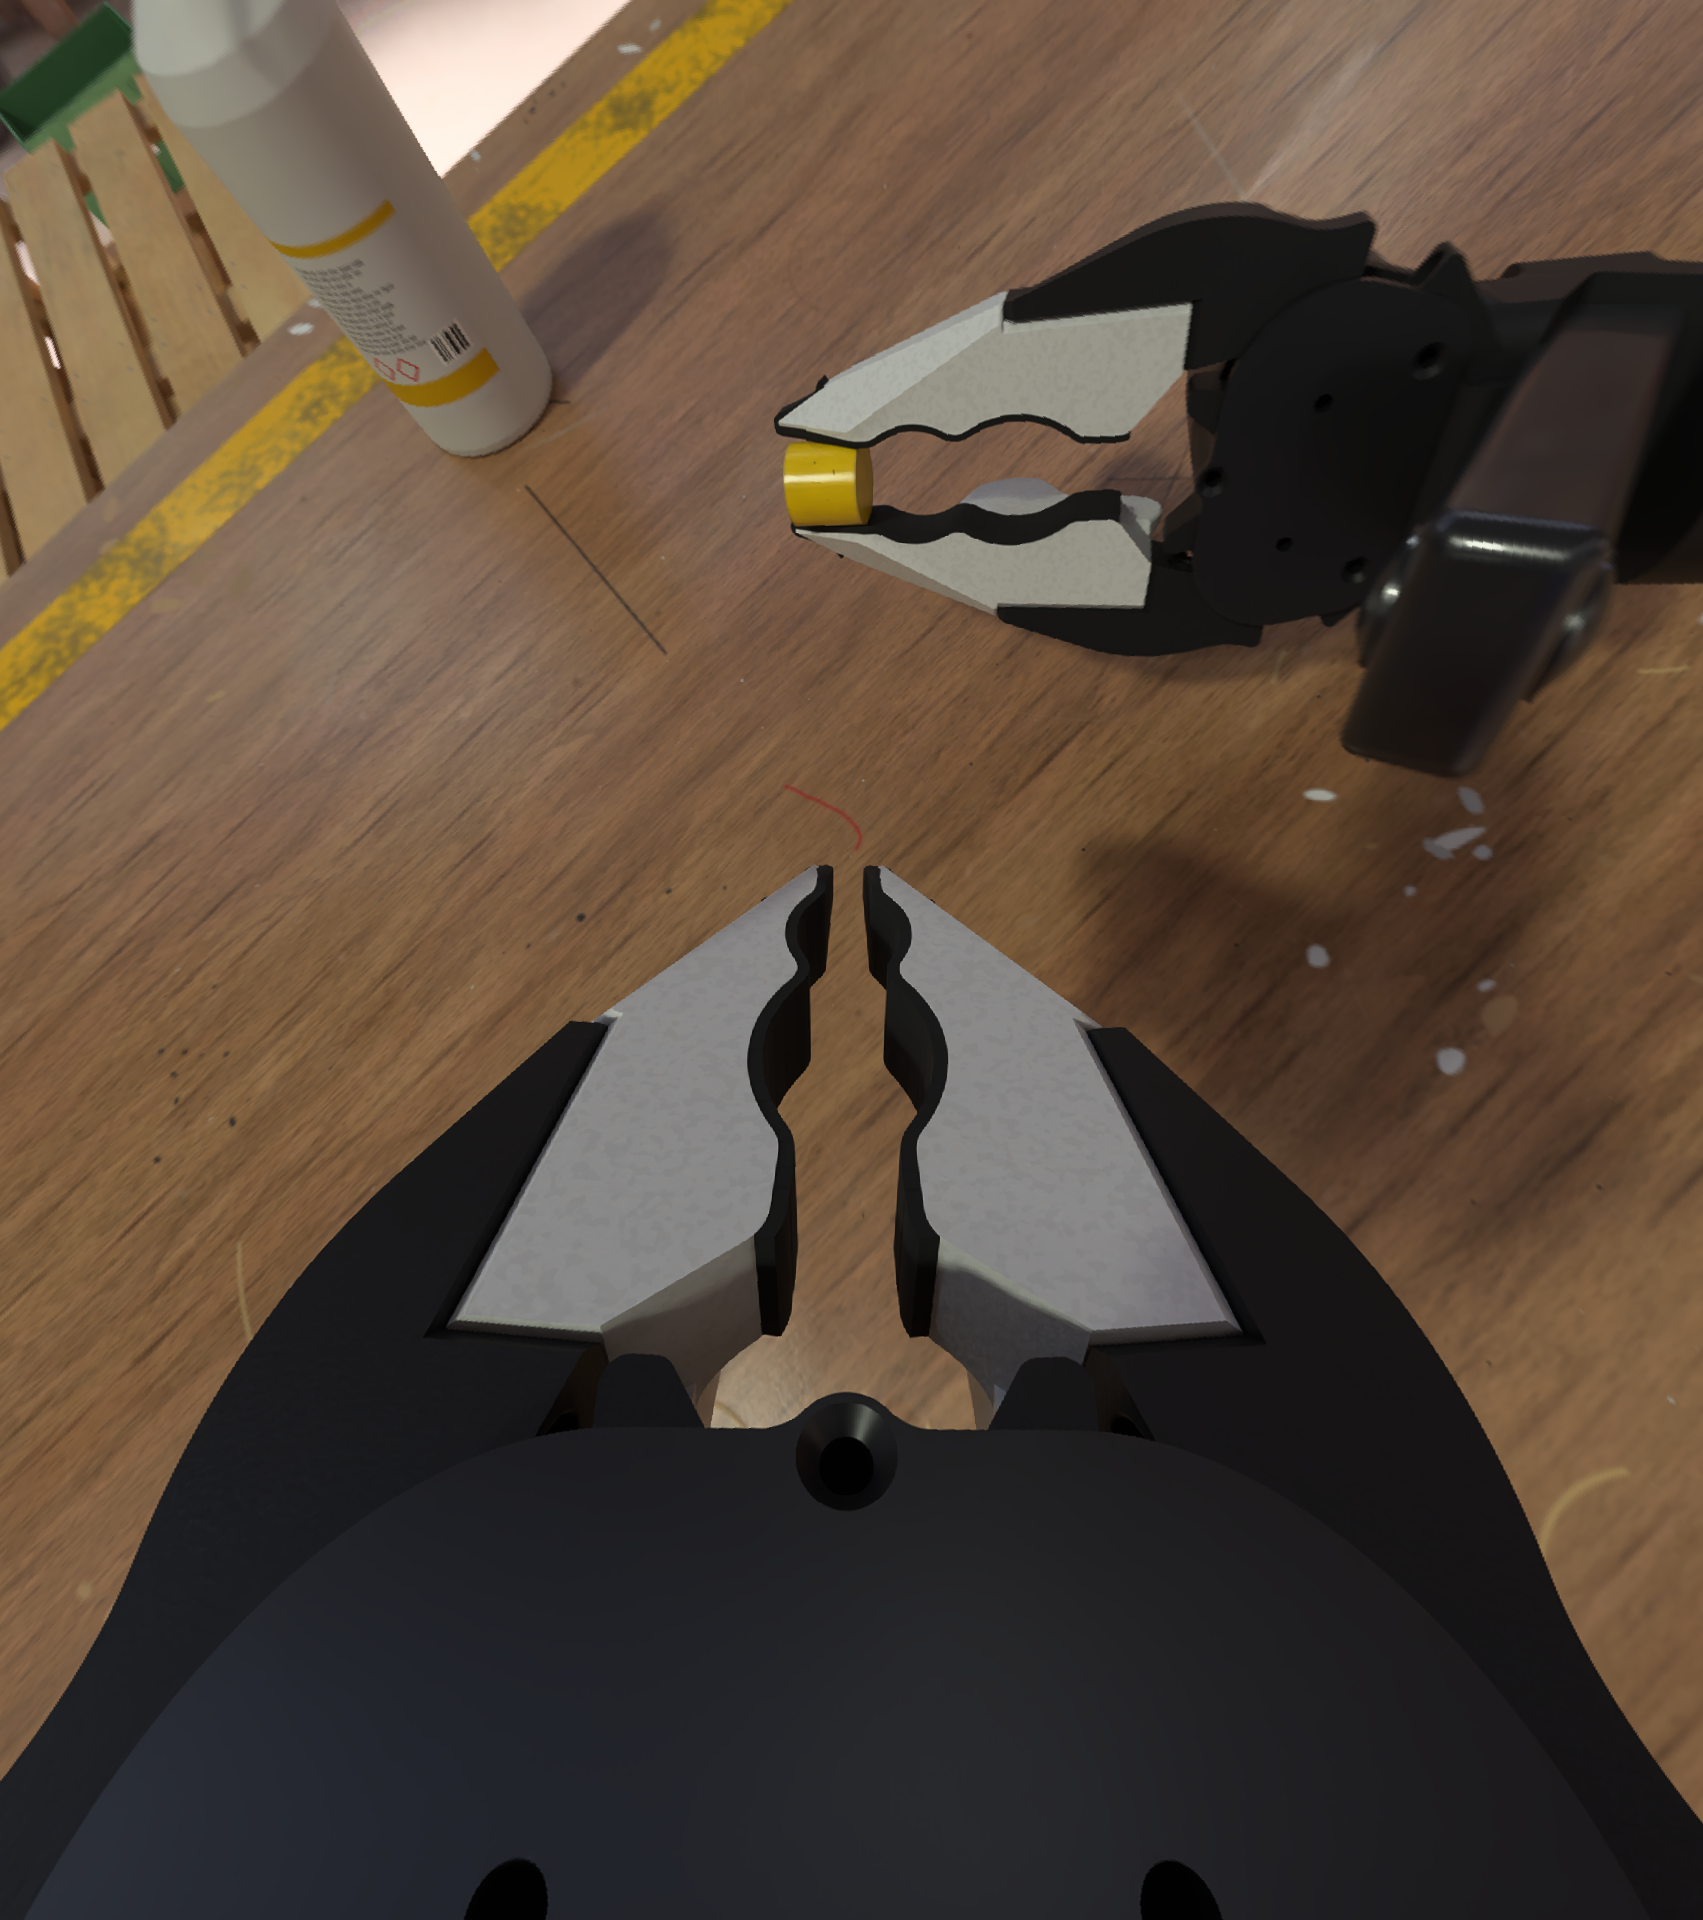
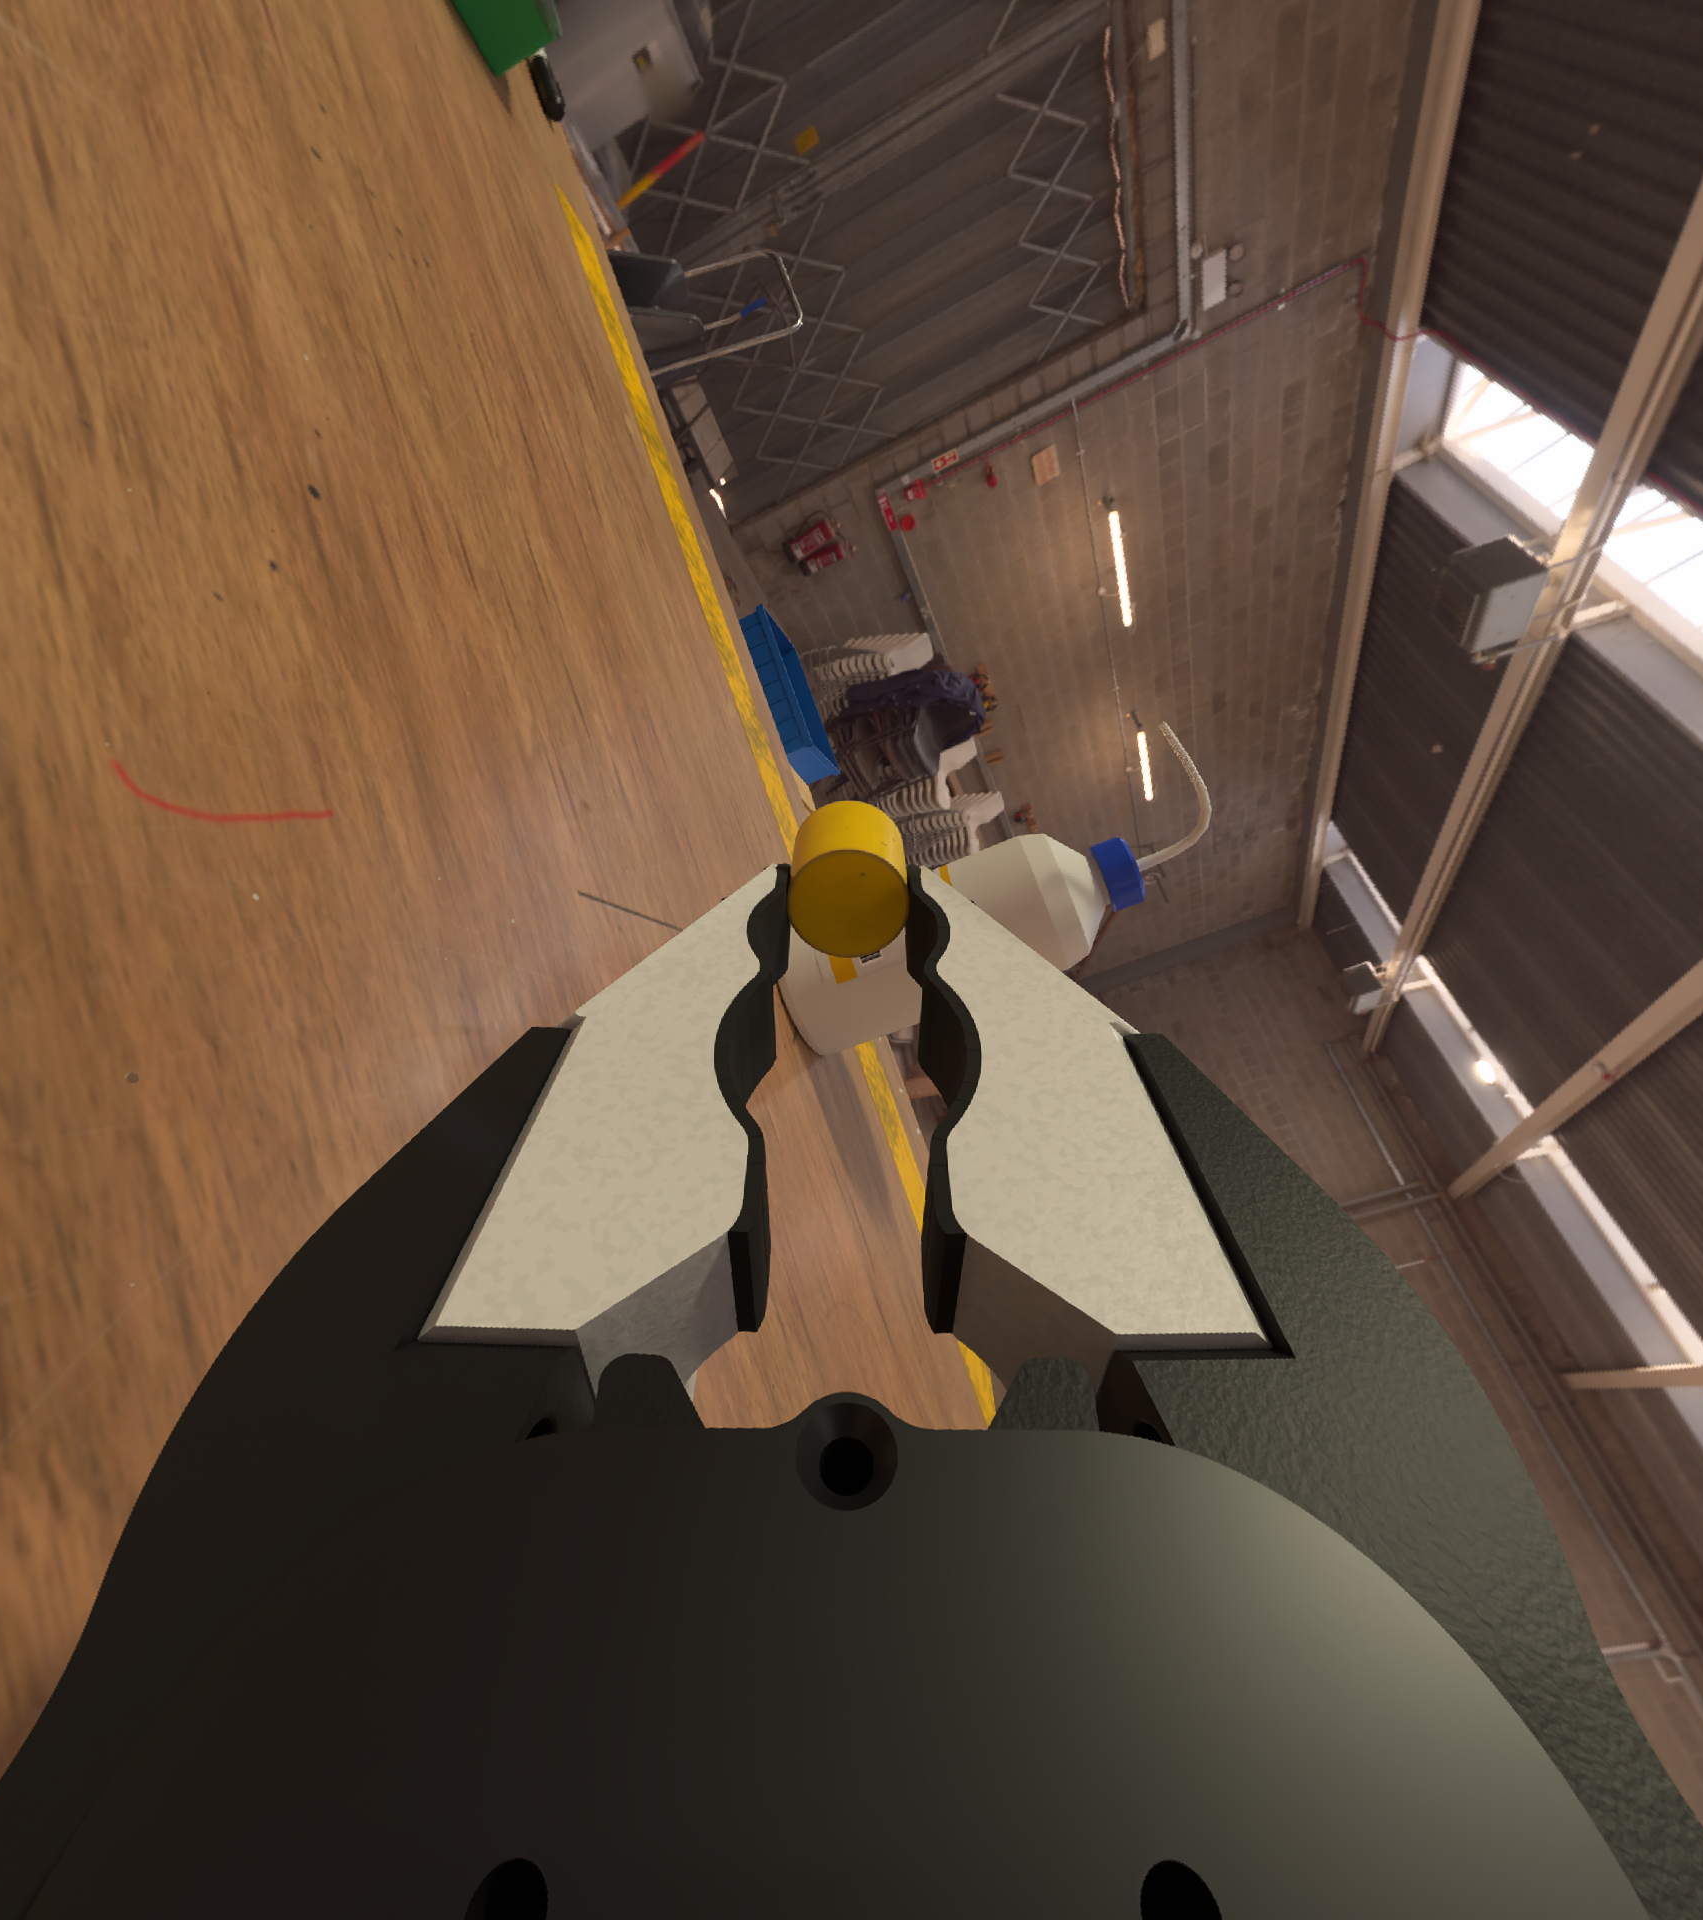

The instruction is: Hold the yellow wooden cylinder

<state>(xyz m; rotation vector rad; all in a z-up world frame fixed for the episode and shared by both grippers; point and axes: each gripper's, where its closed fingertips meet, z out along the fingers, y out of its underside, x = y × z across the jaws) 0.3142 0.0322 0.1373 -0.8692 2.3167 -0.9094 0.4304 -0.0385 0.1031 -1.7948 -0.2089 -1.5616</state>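
Observation:
The yellow wooden cylinder (image 1: pixel 826 484) is short and lies on its side, pinched between the fingertips of my right gripper (image 1: pixel 805 478), clear of the wooden table (image 1: pixel 307 935). In the right wrist view the cylinder (image 2: pixel 847 894) sits at the very tips of my right gripper (image 2: pixel 847 883), round end facing the camera. My left gripper (image 1: pixel 847 878) is shut and empty, hovering over the table well below and nearer than the cylinder.
A white plastic bottle (image 1: pixel 359 239) with yellow bands stands at the far left near the yellow-striped table edge (image 1: pixel 151 540); it also shows in the right wrist view (image 2: pixel 1023 904), blue-capped. A wooden pallet (image 1: pixel 16 343) lies beyond the edge. A red mark (image 1: pixel 826 810) is on the table.

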